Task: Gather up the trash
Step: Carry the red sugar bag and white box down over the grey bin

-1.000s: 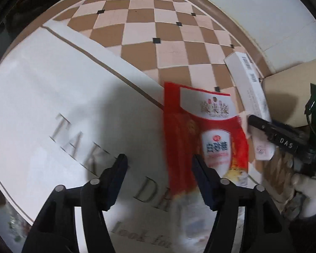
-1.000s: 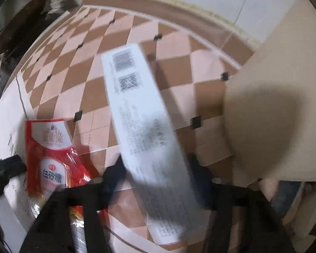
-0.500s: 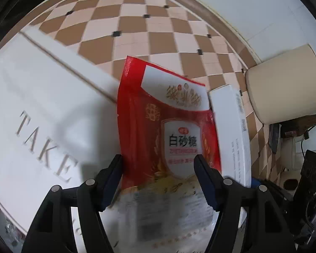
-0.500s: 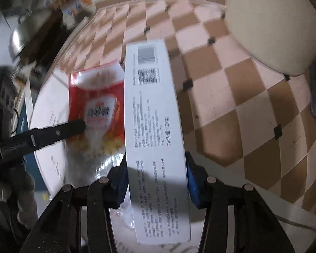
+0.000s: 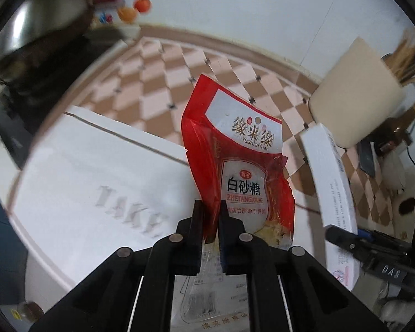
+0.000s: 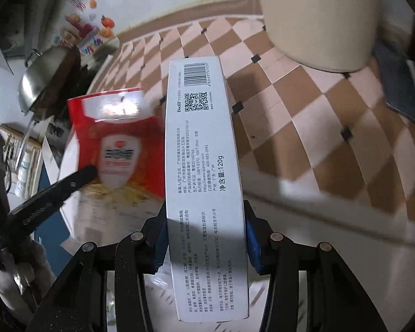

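My left gripper [image 5: 210, 218] is shut on a red plastic sugar bag [image 5: 235, 166] and holds it upright above the floor. The bag also shows in the right wrist view [image 6: 119, 144], to the left of the box. My right gripper [image 6: 204, 238] is shut on a long white toothpaste box [image 6: 202, 166] with a barcode at its far end. The box shows in the left wrist view [image 5: 332, 188] to the right of the bag. A beige waste bin [image 5: 354, 94] stands on the tiled floor ahead, and appears in the right wrist view [image 6: 318, 19] at the top.
A white mat with grey lettering [image 5: 96, 182] lies on the checkered brown floor [image 6: 304, 116]. A metal pot [image 6: 47, 80] and dark clutter sit at the far left by the wall. A dark flat object [image 6: 401, 91] lies right of the bin.
My left gripper has shut on the sugar bag and lifted it off the floor. Both grippers have tilted up, bringing the bin and wall into view. The box stays gripped.
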`<state>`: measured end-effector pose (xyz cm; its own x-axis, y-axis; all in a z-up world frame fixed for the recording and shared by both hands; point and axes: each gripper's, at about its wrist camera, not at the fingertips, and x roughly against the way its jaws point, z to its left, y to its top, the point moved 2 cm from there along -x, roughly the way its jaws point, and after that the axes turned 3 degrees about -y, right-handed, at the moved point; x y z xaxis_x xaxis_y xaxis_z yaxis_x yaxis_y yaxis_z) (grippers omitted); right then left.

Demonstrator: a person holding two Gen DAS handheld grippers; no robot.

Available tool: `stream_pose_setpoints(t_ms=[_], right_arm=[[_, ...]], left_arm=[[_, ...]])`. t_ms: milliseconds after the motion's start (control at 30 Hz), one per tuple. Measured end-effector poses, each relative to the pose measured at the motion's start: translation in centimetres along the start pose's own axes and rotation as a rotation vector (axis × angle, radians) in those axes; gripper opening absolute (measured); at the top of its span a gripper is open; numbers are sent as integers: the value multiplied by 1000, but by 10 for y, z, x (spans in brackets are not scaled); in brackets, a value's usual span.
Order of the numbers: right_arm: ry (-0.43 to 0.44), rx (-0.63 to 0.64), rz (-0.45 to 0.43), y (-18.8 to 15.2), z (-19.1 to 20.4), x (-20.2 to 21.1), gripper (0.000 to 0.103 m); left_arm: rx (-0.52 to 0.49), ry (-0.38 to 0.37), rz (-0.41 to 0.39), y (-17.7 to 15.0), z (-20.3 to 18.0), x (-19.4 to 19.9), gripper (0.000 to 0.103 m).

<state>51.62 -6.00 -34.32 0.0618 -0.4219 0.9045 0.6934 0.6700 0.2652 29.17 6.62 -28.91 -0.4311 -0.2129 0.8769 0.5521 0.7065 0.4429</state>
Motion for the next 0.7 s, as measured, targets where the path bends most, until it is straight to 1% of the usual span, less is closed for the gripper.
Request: stream_pose_setpoints(t_ms=[67, 100, 167, 233, 267, 300, 333, 367, 400, 433, 467, 500, 533, 567, 600, 633, 700], right_arm=[[1, -14, -30, -16, 7, 18, 49], [-10, -13, -52, -27, 14, 28, 49], [-38, -6, -88, -50, 29, 42, 49], [-56, -20, -127, -83, 51, 55, 49], [-50, -30, -135, -95, 56, 61, 49], [-46, -42, -143, -115, 67, 66, 49], [-47, -51, -148, -132, 80, 68, 49], [-44, -68, -153, -153, 94, 68, 49], [-40, -88, -151, -176, 108, 66, 49], [-38, -103, -144, -193, 118, 63, 49], [-28, -130, -130, -221, 132, 58, 49], [-19, -147, -117, -241, 142, 52, 49], [-16, -162, -94, -265, 153, 43, 49], [-20, -167, -77, -281, 158, 36, 49], [-23, -181, -41, -305, 165, 23, 49], [-19, -205, -2, -328, 168, 11, 49], [-14, -244, 55, -360, 169, -10, 49]], left_arm=[[-16, 16, -26, -9, 17, 25, 7], [-26, 40, -35, -18, 30, 41, 7], [-40, 49, -52, -31, 49, 63, 7], [-64, 60, -72, -56, 77, 91, 7], [-74, 62, -74, -67, 89, 101, 7], [-80, 57, -70, -85, 109, 114, 7], [-83, 54, -61, -96, 121, 120, 7], [-86, 52, -48, -109, 134, 125, 7], [-86, 42, -17, -128, 151, 128, 7], [-83, 34, 4, -140, 163, 128, 7], [-84, 32, 27, -153, 172, 126, 7], [-90, 34, 57, -168, 183, 124, 7], [-90, 37, 94, -186, 194, 118, 7], [-87, 39, 128, -198, 202, 111, 7], [-79, 39, 173, -213, 210, 101, 7], [-71, 41, 221, -230, 218, 89, 7], [-72, 47, 280, -256, 225, 67, 7]])
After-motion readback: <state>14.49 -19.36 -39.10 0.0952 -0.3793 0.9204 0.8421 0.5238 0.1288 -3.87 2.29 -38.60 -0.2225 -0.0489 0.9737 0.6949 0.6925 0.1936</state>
